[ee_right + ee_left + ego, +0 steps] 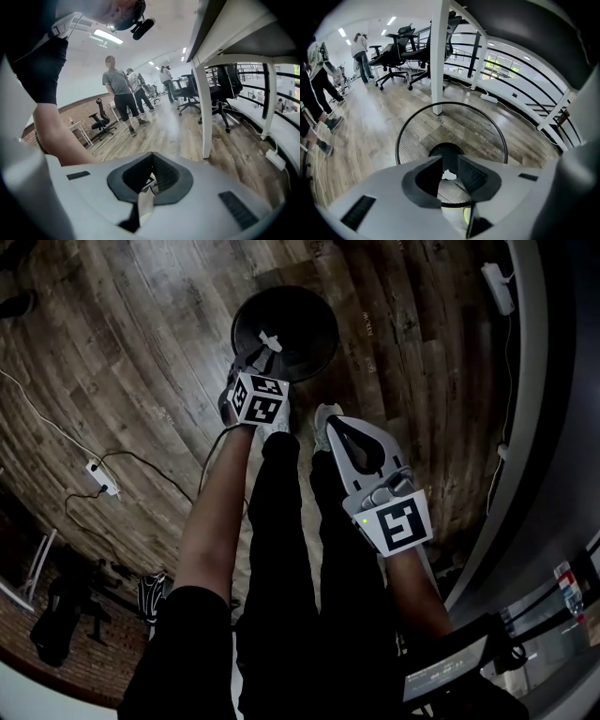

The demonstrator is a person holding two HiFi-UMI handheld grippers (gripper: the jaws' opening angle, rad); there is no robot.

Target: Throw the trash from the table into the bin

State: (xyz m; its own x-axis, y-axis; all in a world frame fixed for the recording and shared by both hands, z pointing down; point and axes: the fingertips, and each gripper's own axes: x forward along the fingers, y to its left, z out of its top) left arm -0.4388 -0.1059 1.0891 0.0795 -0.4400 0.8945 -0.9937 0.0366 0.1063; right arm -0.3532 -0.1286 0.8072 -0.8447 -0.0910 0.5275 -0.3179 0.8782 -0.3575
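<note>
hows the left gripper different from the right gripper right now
The left gripper has its jaws apart, while the right gripper has its jaws together at the tips. The left gripper hangs over the black mesh bin, with a white scrap seen through its gap. The right gripper is over the person's leg, clear of the bin. The left gripper points more steeply down than the right gripper. Both are the same pale grey make.

Black mesh bin (487, 136); white trash scrap (449, 175); brown wood-grain floor (122, 352).
</note>
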